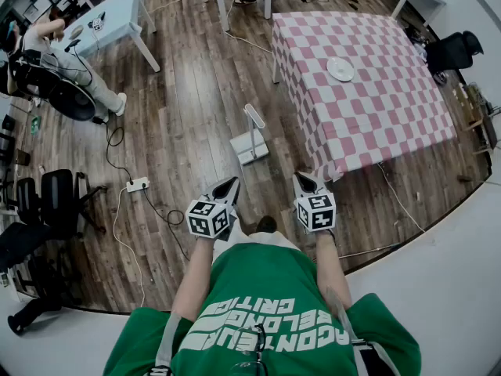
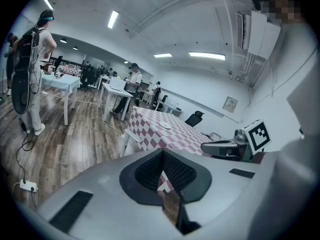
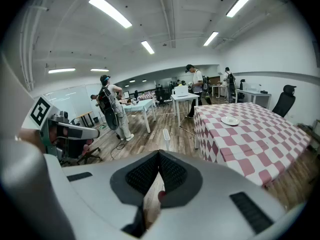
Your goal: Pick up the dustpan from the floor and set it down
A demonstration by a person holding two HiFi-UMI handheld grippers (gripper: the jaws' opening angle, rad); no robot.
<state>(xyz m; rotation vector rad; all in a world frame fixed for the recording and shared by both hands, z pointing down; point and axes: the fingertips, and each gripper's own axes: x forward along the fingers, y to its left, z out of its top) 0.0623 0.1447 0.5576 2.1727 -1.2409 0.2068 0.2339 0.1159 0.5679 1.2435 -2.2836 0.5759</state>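
The white dustpan (image 1: 249,138) stands on the wooden floor with its long handle up, just left of the checked table. It is ahead of both grippers and nothing touches it. My left gripper (image 1: 232,182) and right gripper (image 1: 300,178) are held side by side at waist height, pointing forward and down toward it. Both are shut with nothing between the pads. The dustpan's handle (image 3: 166,134) rises above the right gripper's shut jaws (image 3: 160,154) in its own view. In the left gripper view the handle (image 2: 125,134) stands left of the jaw tip (image 2: 162,152).
A table with a pink-and-white checked cloth (image 1: 376,108) carries a white plate (image 1: 340,69) on the right. A power strip (image 1: 138,184) and cables lie on the floor at left, near black chairs (image 1: 55,198). A person (image 1: 59,49) is by a light blue table (image 1: 109,14).
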